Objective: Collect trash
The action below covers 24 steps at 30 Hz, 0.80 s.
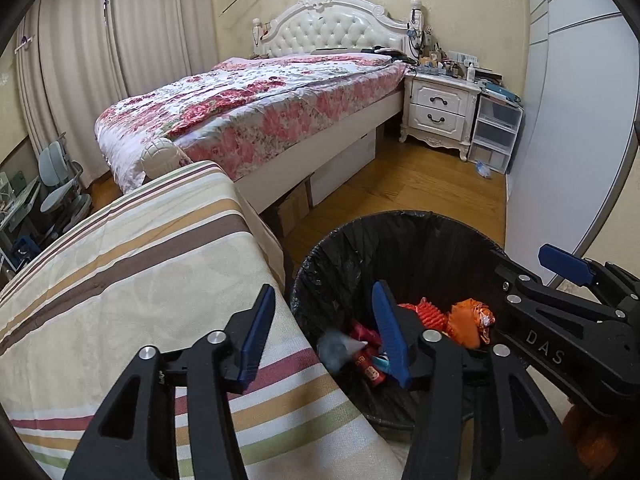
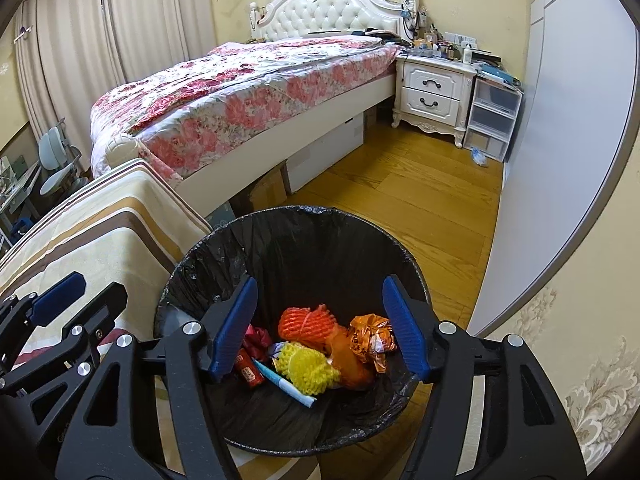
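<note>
A round bin with a black liner (image 2: pixel 300 211) stands on the wooden floor, beside a striped cushion. Inside lie an orange foam net (image 2: pixel 306 320), a yellow foam net (image 2: pixel 306 368), a crumpled orange wrapper (image 2: pixel 370 340), red wrappers (image 2: pixel 250 372) and a blue-and-white tube (image 2: pixel 284 386). My right gripper (image 2: pixel 320 280) hangs open over the bin, nothing between its fingers. My left gripper (image 1: pixel 323 290) is open above the bin's left rim (image 1: pixel 296 280). A blurred grey scrap (image 1: pixel 340 350) shows in its gap, clear of both pads.
The striped cushion (image 1: pixel 140 280) lies left of the bin. Behind it are a bed with a floral cover (image 1: pixel 248 108), a white nightstand (image 1: pixel 438 112) and plastic drawers (image 1: pixel 496 132). A wardrobe wall (image 1: pixel 580 140) closes the right side. A small scrap (image 2: pixel 478 156) lies on the floor by the drawers.
</note>
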Available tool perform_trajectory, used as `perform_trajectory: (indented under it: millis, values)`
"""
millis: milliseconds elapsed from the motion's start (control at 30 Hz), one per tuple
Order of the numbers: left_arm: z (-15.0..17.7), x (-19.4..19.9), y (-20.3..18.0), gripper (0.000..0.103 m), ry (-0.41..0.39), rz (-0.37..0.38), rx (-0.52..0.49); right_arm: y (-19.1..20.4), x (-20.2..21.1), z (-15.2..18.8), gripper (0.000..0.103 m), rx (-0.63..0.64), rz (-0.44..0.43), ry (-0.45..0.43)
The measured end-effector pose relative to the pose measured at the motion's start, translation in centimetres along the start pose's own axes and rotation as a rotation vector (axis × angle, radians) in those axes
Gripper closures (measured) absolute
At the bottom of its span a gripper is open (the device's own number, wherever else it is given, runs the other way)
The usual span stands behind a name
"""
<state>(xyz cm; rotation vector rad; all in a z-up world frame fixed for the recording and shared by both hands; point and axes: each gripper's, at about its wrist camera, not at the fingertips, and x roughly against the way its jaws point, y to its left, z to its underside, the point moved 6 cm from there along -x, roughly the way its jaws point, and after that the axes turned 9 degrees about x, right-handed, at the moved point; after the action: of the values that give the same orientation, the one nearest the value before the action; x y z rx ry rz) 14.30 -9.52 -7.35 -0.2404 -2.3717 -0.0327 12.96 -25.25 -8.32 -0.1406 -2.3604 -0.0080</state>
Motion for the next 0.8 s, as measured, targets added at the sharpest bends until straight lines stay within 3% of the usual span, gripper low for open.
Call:
perform_trajectory:
  millis: [300,367,800]
  values:
    - [0.1,0.9,1.6,0.033,-0.020,-0.008,0.033,0.4,0.9,0.6,0.031,-0.003,0.016,-0.004]
    - [0.2,1.2,2.0,0.031,-0.026,-0.023,0.040,0.7,1.4,0.9,0.026,0.002,0.019,-0.008]
    - [1.8,4.8,4.6,0.026,-0.069,-0.063,0.058,2.9,4.9,1.9,0.018,0.037,0.018,-0.051]
